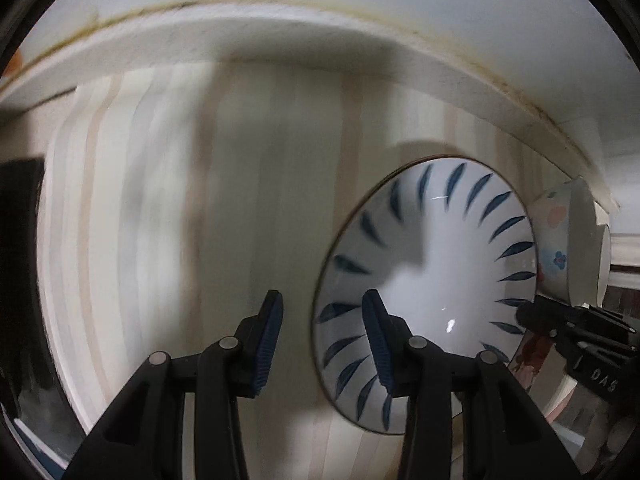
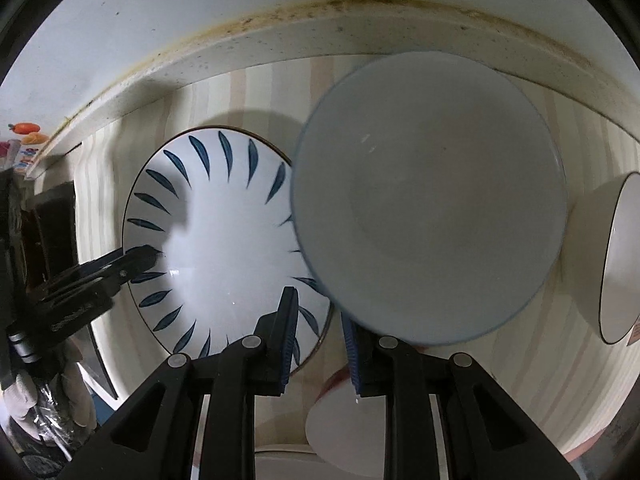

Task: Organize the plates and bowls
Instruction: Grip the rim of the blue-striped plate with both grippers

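Right gripper [image 2: 320, 336] pinching rim of plain grey bowl [image 2: 428, 200], held above striped table [image 2: 560, 360] beside blue-leaf bowl [image 2: 224, 240], left gripper [image 1: 322, 344] spread and empty near it; likely stacking step, next lower grey bowl into blue-leaf bowl, centred.

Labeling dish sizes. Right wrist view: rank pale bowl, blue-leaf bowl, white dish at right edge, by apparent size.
1. Pale bowl, though it is held nearer the camera, so true size is unsure.
2. Blue-leaf bowl, partly covered by the pale bowl.
3. White dish, cut off at the frame edge, so unsure.
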Demonstrator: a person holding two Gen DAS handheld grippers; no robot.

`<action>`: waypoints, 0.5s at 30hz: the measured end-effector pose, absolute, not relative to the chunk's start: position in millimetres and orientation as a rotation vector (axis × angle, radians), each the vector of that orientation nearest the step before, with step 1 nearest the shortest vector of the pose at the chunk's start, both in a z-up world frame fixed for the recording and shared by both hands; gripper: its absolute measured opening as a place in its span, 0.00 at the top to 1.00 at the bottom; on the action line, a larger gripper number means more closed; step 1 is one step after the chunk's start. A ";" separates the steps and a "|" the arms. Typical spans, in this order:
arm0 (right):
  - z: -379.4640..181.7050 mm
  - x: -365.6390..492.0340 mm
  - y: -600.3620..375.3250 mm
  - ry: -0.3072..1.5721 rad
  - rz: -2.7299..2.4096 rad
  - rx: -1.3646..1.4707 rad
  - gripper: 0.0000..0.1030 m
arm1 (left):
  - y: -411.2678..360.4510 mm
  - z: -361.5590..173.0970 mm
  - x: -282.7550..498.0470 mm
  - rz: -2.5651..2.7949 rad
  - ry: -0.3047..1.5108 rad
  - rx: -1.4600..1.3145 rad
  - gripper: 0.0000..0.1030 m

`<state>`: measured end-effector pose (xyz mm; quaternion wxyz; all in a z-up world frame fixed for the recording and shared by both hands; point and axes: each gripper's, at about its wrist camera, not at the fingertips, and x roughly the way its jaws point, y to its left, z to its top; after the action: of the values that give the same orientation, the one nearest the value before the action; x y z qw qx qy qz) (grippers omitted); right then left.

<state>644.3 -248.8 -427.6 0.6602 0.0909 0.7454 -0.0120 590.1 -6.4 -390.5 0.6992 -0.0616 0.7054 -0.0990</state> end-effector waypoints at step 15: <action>-418.5 622.2 -219.3 1.581 0.010 0.147 0.81 | -20.5 -361.0 555.6 -0.169 1.479 -0.088 0.78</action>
<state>622.2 -219.3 -418.5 0.7012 0.0662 0.7099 0.0045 555.6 -20.5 -361.0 0.7346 -0.0399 0.6730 -0.0767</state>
